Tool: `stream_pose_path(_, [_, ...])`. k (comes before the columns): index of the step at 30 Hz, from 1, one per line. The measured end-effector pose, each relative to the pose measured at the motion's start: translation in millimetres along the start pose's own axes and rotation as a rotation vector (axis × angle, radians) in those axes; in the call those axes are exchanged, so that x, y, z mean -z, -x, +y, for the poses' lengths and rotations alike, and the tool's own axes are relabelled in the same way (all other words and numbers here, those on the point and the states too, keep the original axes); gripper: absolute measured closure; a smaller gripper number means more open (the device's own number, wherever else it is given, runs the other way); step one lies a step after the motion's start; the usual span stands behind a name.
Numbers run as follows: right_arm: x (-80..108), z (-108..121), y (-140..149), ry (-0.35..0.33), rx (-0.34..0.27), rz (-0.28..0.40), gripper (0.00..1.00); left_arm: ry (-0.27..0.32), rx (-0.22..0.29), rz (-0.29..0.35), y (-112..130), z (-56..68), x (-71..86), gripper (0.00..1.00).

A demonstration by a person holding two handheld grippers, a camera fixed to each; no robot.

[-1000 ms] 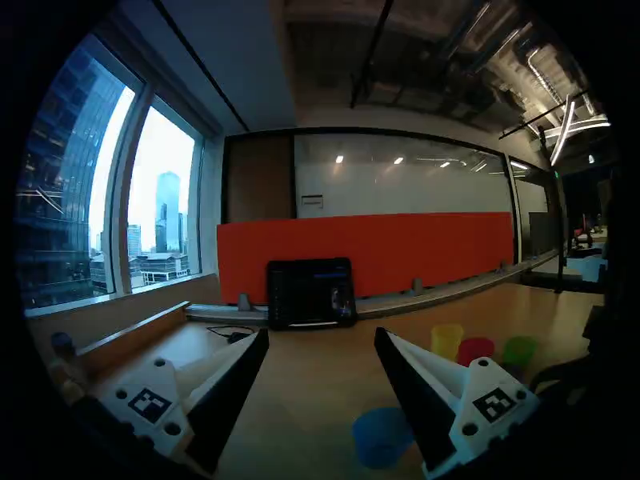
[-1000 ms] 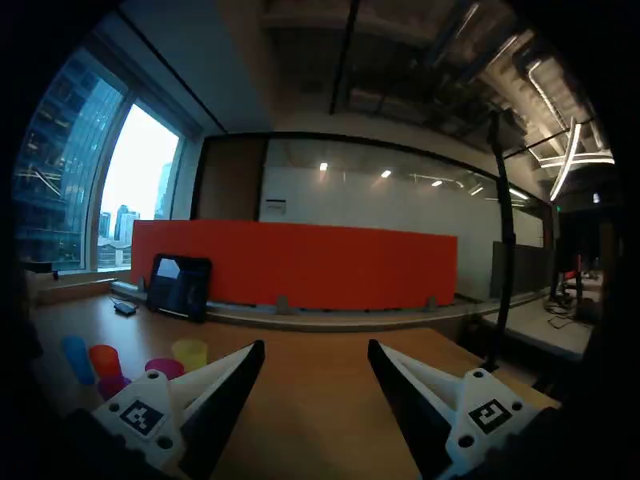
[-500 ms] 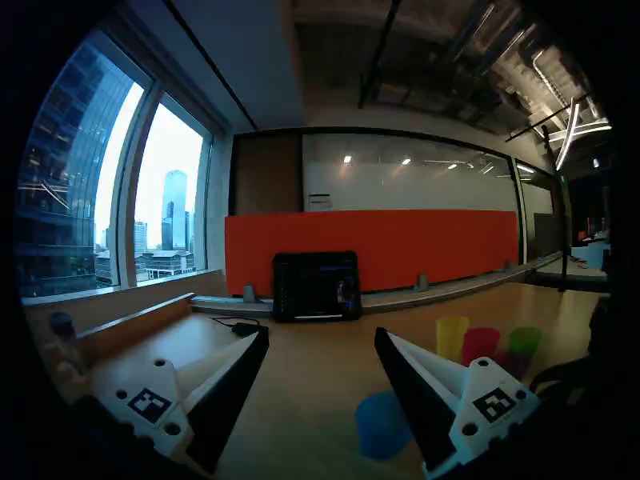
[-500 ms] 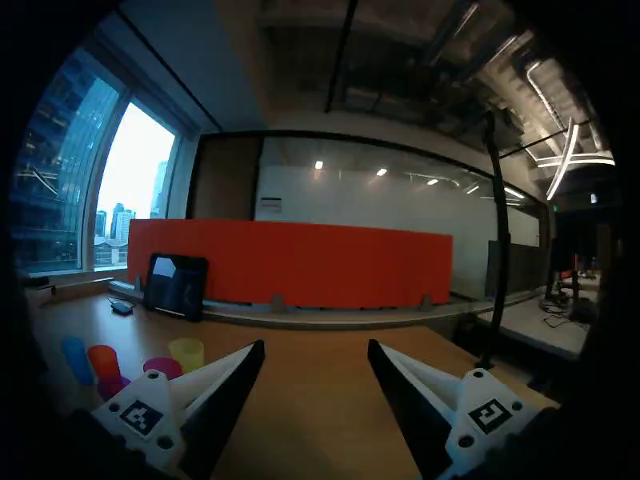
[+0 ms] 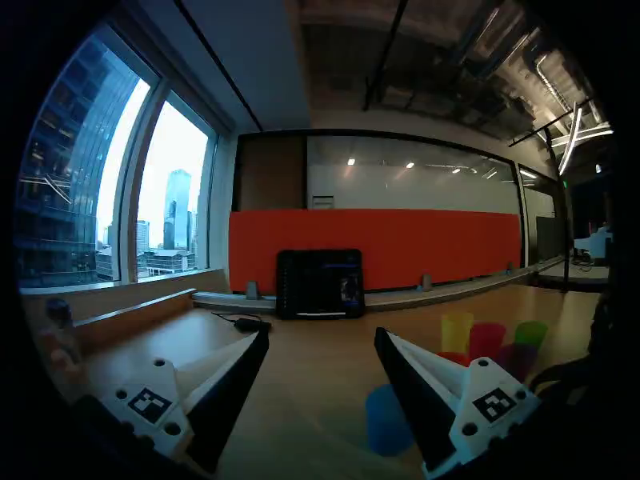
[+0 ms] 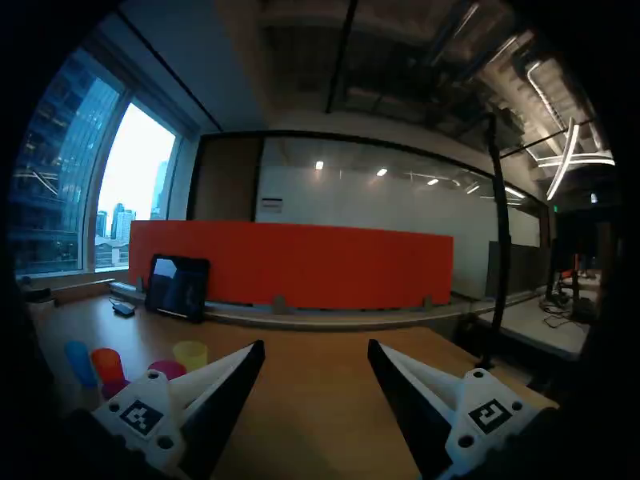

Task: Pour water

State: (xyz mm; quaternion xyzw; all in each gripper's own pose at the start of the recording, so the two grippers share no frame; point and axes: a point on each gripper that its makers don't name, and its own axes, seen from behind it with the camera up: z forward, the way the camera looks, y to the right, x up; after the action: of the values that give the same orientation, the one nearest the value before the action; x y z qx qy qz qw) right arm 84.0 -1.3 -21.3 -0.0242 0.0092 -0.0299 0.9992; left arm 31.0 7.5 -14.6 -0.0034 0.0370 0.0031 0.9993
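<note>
Wooden desk (image 5: 320,400) runs back to an orange screen (image 5: 416,248), w/ a tall window (image 5: 172,208) along one side.

Left gripper view: five plastic cups stand on the desk. Blue cup (image 5: 386,418) is nearest, low down and partly hidden behind one finger of the left gripper (image 5: 321,332). Farther back, off to the right, is a tight bunch: yellow cup (image 5: 457,331), red cup (image 5: 486,339), green cup (image 5: 530,334), plus a pink cup (image 5: 507,360) low btwn the red and green ones. All are seen side-on, so can't tell what's in them. Left gripper's fingers are spread wide, holding nothing, clear of every cup. Dark tablet (image 5: 320,284) stands propped at the foot of the screen, straight ahead. A cable plug (image 5: 244,324) lies on the desk near it.

Right gripper view: same desk (image 6: 320,400), screen (image 6: 304,264) and tablet (image 6: 178,288), the tablet now off to the left. Cups sit low on the left: blue cup (image 6: 80,362), red cup (image 6: 108,364), yellow cup (image 6: 190,354), and pink cup (image 6: 166,369) just beside the gripper's finger. Contents can't be made out. Right gripper (image 6: 316,344) is also wide apart and empty, pointing at bare desk, w/ the cups to its side. Thin dark pole (image 6: 500,240) stands upright past the desk's far right edge.
</note>
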Motion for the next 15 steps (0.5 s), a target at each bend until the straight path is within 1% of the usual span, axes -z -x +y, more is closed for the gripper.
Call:
stream_pose_path(6, [-0.5, -1, -1, 0.003, 0.008, -0.002, 0.00, 0.007, 0.003, -0.005, 7, 1.5, -3.4, 0.02])
stream_pose_path(15, [-0.8, -1, -1, 0.003, -0.002, -0.005, 0.00, 0.012, 0.015, -0.011, 14, 3.0, -5.5, 0.02])
